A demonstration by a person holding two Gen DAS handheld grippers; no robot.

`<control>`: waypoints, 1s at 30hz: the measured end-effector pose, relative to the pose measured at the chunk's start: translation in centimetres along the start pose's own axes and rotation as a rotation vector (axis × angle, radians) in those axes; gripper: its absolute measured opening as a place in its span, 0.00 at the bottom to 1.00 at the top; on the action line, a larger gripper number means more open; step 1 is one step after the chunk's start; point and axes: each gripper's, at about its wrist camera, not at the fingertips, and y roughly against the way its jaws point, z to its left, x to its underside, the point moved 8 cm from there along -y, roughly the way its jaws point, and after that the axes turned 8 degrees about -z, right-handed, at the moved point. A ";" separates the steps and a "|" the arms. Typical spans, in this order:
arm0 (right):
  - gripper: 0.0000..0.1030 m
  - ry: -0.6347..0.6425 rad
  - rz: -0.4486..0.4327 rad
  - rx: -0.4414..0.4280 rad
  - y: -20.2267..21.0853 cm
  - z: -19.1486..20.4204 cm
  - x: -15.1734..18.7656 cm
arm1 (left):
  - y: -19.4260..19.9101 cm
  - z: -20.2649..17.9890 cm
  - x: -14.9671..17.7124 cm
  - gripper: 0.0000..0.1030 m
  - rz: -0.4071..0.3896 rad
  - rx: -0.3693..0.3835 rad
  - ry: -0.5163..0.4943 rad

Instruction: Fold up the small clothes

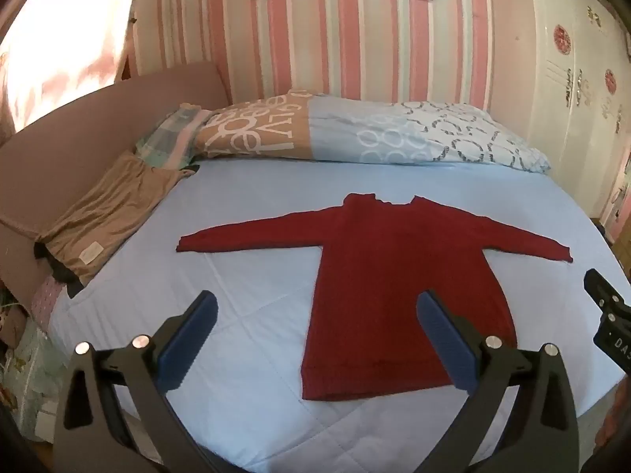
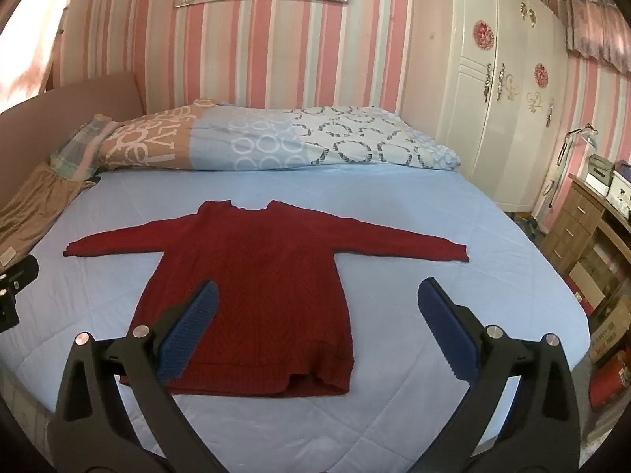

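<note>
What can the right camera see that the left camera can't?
Only the right wrist view shows the wooden drawers and the desk lamp beside the bed. Only the left wrist view shows the whole folded tan cloth with its label. Both show the red sweater spread flat on the blue sheet, the patterned duvet and open tools.

Dark red knit sweater [image 1: 394,276] flat on blue bedsheet [image 1: 244,197], sleeves spread, unfolded.

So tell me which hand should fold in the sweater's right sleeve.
Right. The right gripper hangs open over the sweater's right half, nearer that sleeve; the left gripper sits over the other side.
</note>
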 end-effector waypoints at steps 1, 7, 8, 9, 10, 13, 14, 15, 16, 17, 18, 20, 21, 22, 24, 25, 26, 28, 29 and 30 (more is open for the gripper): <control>0.97 -0.001 -0.001 0.000 0.0 0.0 0.0 | 0.0 0.0 0.0 0.99 -0.001 -0.003 -0.006; 0.97 -0.001 -0.004 0.005 0.1 0.0 -0.3 | -0.3 0.2 -0.1 0.99 0.001 -0.007 0.005; 0.97 0.000 -0.006 0.005 0.2 0.0 -0.3 | 0.4 -0.4 -0.7 0.98 -0.001 -0.002 0.002; 0.97 0.001 -0.007 0.007 0.2 0.1 -0.4 | 0.4 -0.5 -0.8 0.98 0.000 0.003 0.005; 0.97 -0.003 -0.006 0.000 0.2 -0.1 -0.4 | 0.4 -0.6 -0.9 0.99 0.003 0.011 0.008; 0.97 -0.002 -0.006 0.001 0.2 0.0 -0.4 | 0.6 -1.4 -0.6 0.99 0.004 0.044 -0.015; 0.97 -0.001 -0.004 0.000 0.1 0.1 -0.4 | 0.6 -1.4 -0.7 0.99 0.003 0.049 -0.017; 0.97 0.000 -0.002 0.001 0.1 -0.1 -0.4 | 0.7 -1.5 -0.8 0.99 0.002 0.051 -0.019; 0.97 -0.006 -0.010 0.000 0.3 0.0 -0.5 | 0.7 -1.4 -0.6 0.99 -0.002 0.055 -0.020; 0.97 -0.005 -0.010 0.000 0.3 0.1 -0.5 | 0.8 -1.5 -0.7 0.98 -0.004 0.056 -0.023; 0.97 -0.005 -0.011 0.002 0.3 0.1 -0.5 | 0.9 -1.4 -0.6 0.98 -0.008 0.056 -0.025; 0.97 -0.005 -0.010 0.001 0.4 0.1 -0.6 | 1.0 -1.5 -0.5 0.98 -0.017 0.053 -0.030; 0.97 -0.005 -0.010 0.001 0.4 0.1 -0.6 | 1.0 -1.5 -0.5 0.98 -0.021 0.048 -0.034; 0.97 -0.005 -0.010 0.002 0.4 0.1 -0.6 | 1.1 -1.5 -0.5 0.98 -0.023 0.044 -0.036; 0.97 -0.007 -0.008 0.001 0.4 0.1 -0.6 | 1.1 -1.6 -0.5 0.99 -0.025 0.042 -0.040; 0.97 -0.007 -0.007 0.000 0.4 0.1 -0.7 | 1.0 -1.7 -0.5 0.99 -0.024 0.041 -0.043; 0.97 -0.006 -0.008 0.002 0.3 0.1 -0.7 | 0.9 -1.7 -0.5 0.98 -0.024 0.039 -0.044; 0.97 -0.006 -0.009 0.000 0.3 0.0 -0.7 | 0.9 -1.6 -0.5 0.98 -0.026 0.035 -0.045; 0.97 -0.006 -0.009 0.000 0.3 0.0 -0.7 | 0.9 -1.6 -0.5 0.98 -0.026 0.032 -0.046; 0.97 -0.006 -0.008 0.000 0.3 0.0 -0.7 | 0.9 -1.5 -0.6 0.99 -0.026 0.031 -0.045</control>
